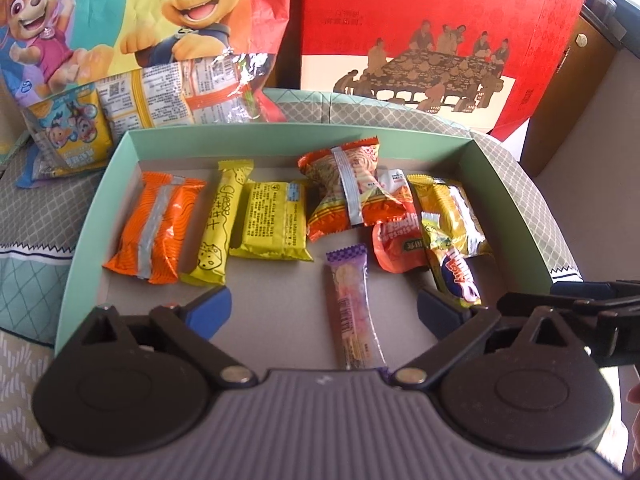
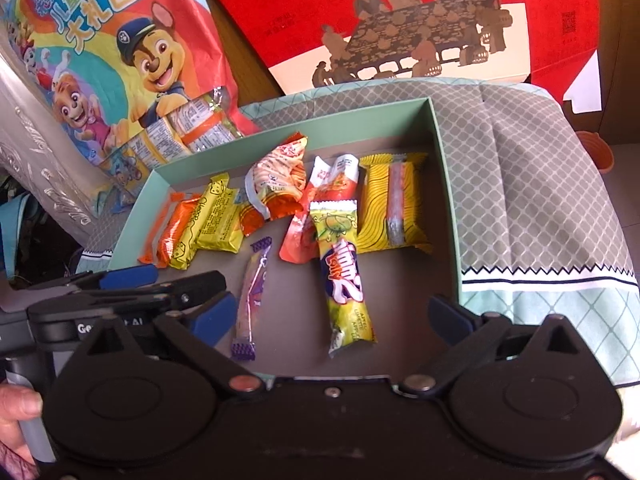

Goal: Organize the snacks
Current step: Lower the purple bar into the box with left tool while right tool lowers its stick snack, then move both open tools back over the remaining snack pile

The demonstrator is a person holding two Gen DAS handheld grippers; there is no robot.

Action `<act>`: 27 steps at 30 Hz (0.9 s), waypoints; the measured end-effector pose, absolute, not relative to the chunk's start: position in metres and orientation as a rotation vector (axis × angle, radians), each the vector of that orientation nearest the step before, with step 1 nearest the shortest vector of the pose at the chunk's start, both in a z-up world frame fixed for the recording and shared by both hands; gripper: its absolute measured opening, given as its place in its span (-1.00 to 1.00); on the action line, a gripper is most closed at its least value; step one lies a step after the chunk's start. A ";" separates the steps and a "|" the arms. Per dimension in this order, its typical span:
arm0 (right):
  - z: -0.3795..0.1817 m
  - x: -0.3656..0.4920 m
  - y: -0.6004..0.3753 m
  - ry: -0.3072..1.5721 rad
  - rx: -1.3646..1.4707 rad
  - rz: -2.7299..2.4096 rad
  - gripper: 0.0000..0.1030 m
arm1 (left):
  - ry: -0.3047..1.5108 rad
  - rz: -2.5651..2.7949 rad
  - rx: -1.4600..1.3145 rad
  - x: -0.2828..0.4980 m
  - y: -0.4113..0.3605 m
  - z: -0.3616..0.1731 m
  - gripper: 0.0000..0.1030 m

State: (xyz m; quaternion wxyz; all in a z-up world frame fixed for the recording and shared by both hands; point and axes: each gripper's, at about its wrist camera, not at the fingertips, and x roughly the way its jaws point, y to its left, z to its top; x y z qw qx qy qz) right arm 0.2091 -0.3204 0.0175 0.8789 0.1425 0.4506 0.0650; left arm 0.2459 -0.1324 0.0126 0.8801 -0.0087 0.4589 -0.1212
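A shallow mint-green box (image 1: 132,136) holds several snacks: an orange packet (image 1: 154,226), a yellow cheese stick (image 1: 218,224), a yellow packet (image 1: 274,220), an orange-red packet (image 1: 348,192) and a purple stick (image 1: 354,312). My left gripper (image 1: 324,306) stands open low over the box's near side. The purple stick lies loose between its blue fingers. My right gripper (image 2: 331,312) is open too, its fingers straddling a yellow-green lolly stick (image 2: 346,276) without touching it. A yellow wavy packet (image 2: 394,204) lies near the box's right wall (image 2: 440,160).
A cartoon-dog gift bag (image 2: 120,40) leans behind the box on the left, with several loose packets (image 1: 160,96) at its foot. A red carton (image 1: 420,40) stands behind. A grey patterned cloth (image 2: 520,160) covers the surface. A hand (image 2: 16,404) holds the left gripper's handle.
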 end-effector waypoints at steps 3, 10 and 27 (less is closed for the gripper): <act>0.027 0.197 -0.323 0.917 0.304 0.110 1.00 | 0.948 -0.265 -0.018 0.231 -0.128 0.020 1.00; 0.046 0.156 -0.322 0.865 0.308 0.089 1.00 | 0.927 -0.294 -0.033 0.193 -0.112 0.037 1.00; 0.030 0.074 -0.303 0.900 0.368 0.067 1.00 | 0.952 -0.215 -0.007 0.122 -0.052 0.018 1.00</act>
